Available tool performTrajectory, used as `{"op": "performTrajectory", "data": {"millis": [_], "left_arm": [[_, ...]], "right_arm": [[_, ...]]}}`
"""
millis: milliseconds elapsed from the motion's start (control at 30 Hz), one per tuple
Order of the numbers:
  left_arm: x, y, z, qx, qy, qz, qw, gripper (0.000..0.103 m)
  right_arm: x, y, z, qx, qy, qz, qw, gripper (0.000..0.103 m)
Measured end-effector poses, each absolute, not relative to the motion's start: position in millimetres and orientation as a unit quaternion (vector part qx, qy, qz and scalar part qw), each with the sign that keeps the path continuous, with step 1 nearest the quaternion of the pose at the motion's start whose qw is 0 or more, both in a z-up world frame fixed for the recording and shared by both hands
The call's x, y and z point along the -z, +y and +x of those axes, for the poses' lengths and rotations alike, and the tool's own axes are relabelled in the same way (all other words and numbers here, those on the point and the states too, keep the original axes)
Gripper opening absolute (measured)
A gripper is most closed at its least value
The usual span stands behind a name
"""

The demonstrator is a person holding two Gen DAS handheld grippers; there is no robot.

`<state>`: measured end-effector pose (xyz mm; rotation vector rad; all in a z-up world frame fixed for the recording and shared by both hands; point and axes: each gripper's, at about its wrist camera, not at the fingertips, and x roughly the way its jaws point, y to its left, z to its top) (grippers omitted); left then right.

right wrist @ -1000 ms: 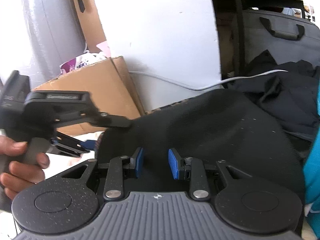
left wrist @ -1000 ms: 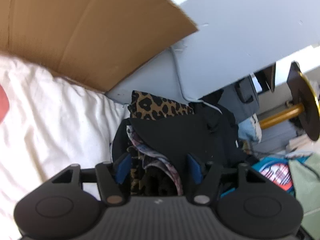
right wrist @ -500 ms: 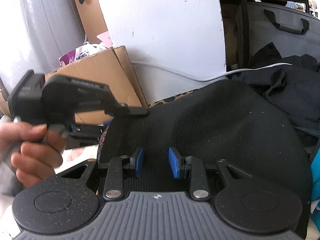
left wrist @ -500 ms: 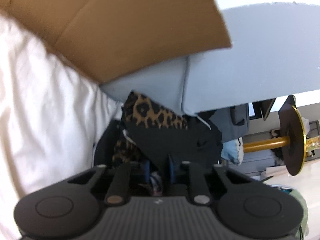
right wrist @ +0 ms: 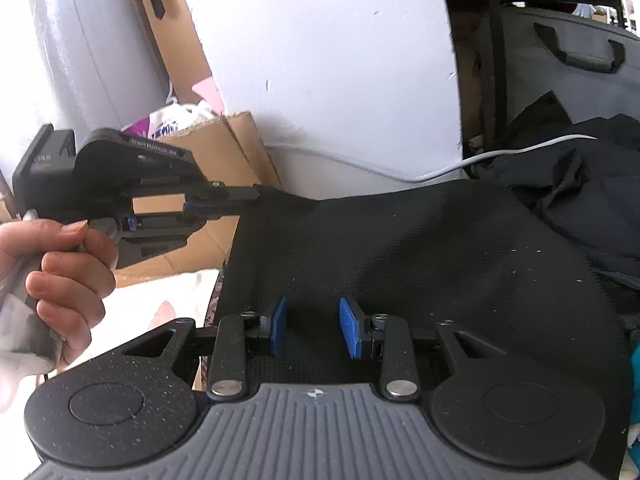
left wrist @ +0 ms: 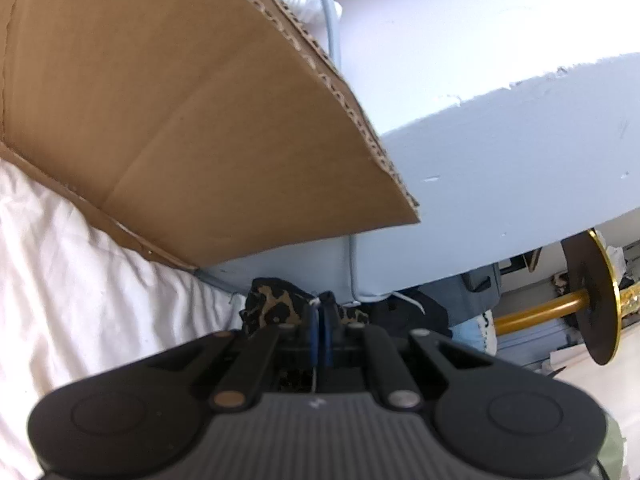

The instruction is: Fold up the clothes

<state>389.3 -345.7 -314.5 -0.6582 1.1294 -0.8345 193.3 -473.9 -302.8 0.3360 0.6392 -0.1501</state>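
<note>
Beside cardboard box [right wrist: 224,152]: left gripper [right wrist: 256,194] jaws clenched on black garment [right wrist: 420,260] corner; right gripper [right wrist: 312,326] jaws released.

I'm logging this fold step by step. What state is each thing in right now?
Left tool: shut on the black cloth's corner, lifting it.
Right tool: open, pads apart over the cloth.
Black cloth: spread out, one corner raised.
Leopard cloth: bunched under the black one.
Box: flap open.
Cable: slack along the wall.
</note>
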Motion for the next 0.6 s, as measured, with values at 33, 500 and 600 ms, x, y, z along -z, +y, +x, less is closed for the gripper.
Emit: {"op": "performTrajectory", "data": {"millis": [33, 500, 600], "left_arm": [[315, -345, 390, 0.373, 0.509, -0.293, 0.719, 0.004], [307, -329, 375, 0.387, 0.498, -0.243, 0.737, 0.011], [303, -333, 351, 0.416, 0.498, -0.231, 0.724, 0.011]], "right_arm": [[305, -473, 196, 0.072, 0.318, 0.162, 0.931, 0.035], [329, -467, 216, 0.056, 0.349, 0.142, 0.925, 0.036], [329, -468, 215, 0.056, 0.346, 0.147, 0.925, 0.036]]}}
